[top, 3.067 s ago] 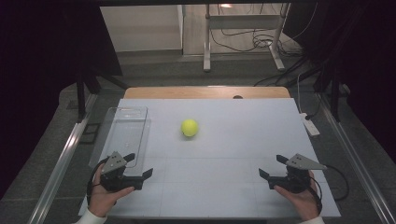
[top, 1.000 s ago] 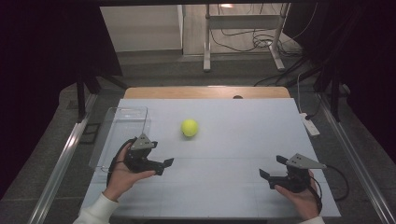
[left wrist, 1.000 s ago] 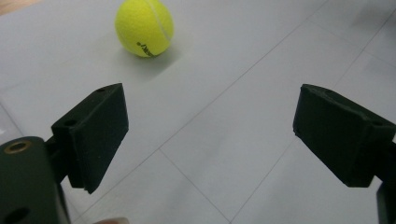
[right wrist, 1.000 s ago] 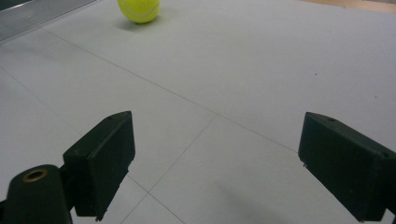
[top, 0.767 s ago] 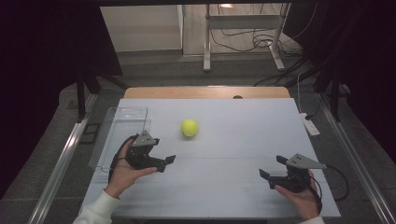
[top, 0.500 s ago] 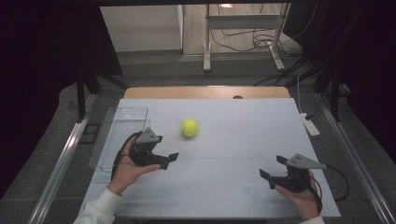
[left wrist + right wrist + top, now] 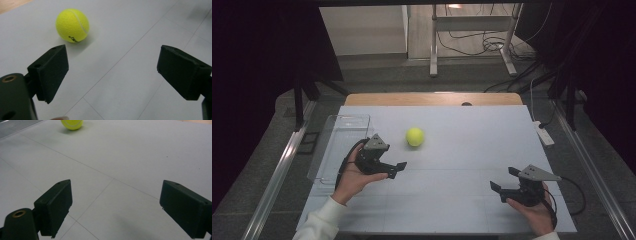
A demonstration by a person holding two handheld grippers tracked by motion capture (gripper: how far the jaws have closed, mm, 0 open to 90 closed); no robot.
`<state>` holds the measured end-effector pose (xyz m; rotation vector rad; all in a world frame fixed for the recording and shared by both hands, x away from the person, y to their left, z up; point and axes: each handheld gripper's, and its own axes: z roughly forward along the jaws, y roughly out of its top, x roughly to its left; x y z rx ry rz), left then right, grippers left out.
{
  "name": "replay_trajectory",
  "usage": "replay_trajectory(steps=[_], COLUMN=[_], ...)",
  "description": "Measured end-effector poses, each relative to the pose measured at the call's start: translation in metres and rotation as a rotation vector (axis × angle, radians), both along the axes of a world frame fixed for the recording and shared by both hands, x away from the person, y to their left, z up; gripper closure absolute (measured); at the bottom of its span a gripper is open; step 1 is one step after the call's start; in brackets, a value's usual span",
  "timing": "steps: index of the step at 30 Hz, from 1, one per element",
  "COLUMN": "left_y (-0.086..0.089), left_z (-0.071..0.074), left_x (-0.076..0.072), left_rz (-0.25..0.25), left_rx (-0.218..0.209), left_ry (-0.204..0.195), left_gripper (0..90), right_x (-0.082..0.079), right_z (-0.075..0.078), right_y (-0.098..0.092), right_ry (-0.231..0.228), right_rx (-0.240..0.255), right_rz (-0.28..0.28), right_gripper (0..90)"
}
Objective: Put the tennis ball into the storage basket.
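A yellow tennis ball [image 7: 415, 136] lies on the white table [image 7: 462, 200], a bit left of its middle. My left gripper [image 7: 396, 169] hovers a short way in front of the ball and to its left, jaws open and empty. In the left gripper view the ball [image 7: 72, 25] sits beyond the left jaw, outside the gap of the gripper [image 7: 112, 75]. Near the table's front right my right gripper [image 7: 504, 180] rests open with nothing in it. The right gripper view has the ball [image 7: 72, 124] far off at the top edge, and the gripper [image 7: 115, 210] open.
A clear plastic tray [image 7: 339, 145] lies along the table's left edge, beside my left hand. A white power strip [image 7: 543, 133] sits at the right edge. A wooden board [image 7: 432, 99] borders the far side, with metal rails along both sides.
My left hand has carried its gripper from the front left corner up and toward the ball, with only a small shift in the last second. The right gripper and ball stayed put.
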<state>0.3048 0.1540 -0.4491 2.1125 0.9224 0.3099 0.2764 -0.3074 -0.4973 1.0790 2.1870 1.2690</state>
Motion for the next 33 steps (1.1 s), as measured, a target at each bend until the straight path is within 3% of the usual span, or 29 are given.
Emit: replay_trajectory(steps=[15, 33], left_y=[-0.015, -0.021], left_z=[-0.005, -0.002], left_x=[0.016, 0.036], left_rz=[-0.015, -0.005], left_rx=[0.036, 0.039], left_ry=[0.027, 0.046], left_gripper=[11.1, 11.0], right_x=[0.000, 0.001], right_z=[0.000, 0.000], right_y=[0.001, 0.001], right_ry=[-0.005, -0.002], right_rx=[-0.001, -0.002], right_rz=[0.007, 0.006], right_gripper=[11.1, 11.1])
